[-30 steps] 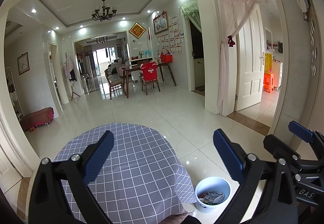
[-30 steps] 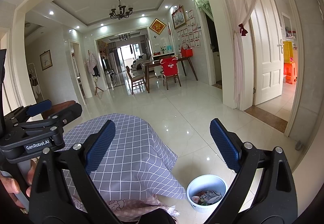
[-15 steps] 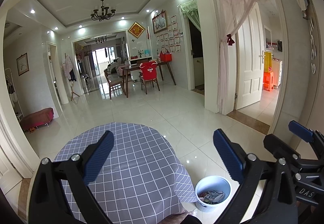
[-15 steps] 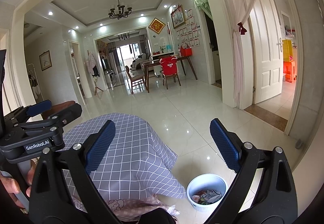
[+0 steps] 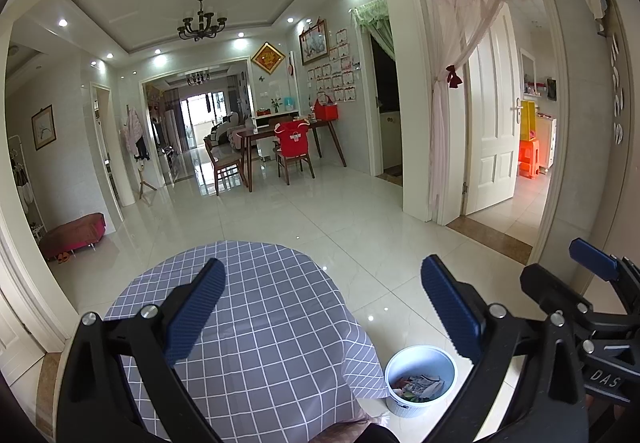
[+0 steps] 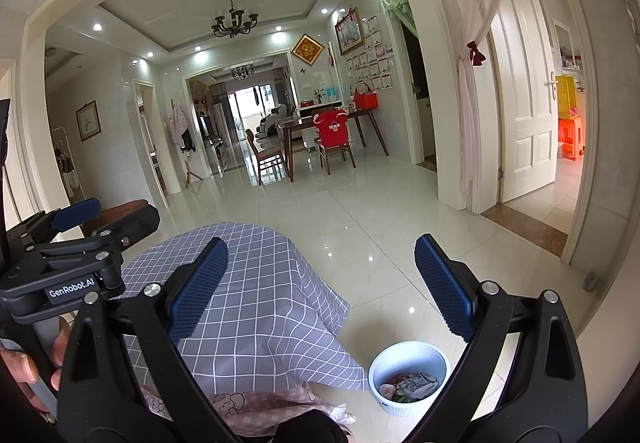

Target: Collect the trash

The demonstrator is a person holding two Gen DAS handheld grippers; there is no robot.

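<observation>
Floor point(image 5: 360, 235): glossy white tile, open from the near surface out to the dining set and the doorways on the right
Surface point(image 5: 256, 323): covered by a grey checked cloth; its far edge is rounded and its right edge drapes down toward the floor; top bare in both views
Pink cloth point(image 6: 256, 407): hangs below the grey cloth's hem at the near right corner, seen in the right wrist view
Dining set point(image 5: 280, 151): dark table and chairs, one chair with a red cover, well apart from the surface across open tile
Trash bin point(image 5: 420, 379): white, round, standing on the floor just beside the cloth's right hem; also in the right wrist view point(image 6: 408, 375)
Trash point(image 5: 418, 387): crumpled papers and wrappers lying inside the bin, below its rim
Left hand-held gripper point(image 5: 320, 307): blue pads spread wide, nothing between them, held above the surface
Right hand-held gripper point(image 6: 320, 283): pads likewise wide apart, holding nothing, aimed over the surface's right edge and the bin
</observation>
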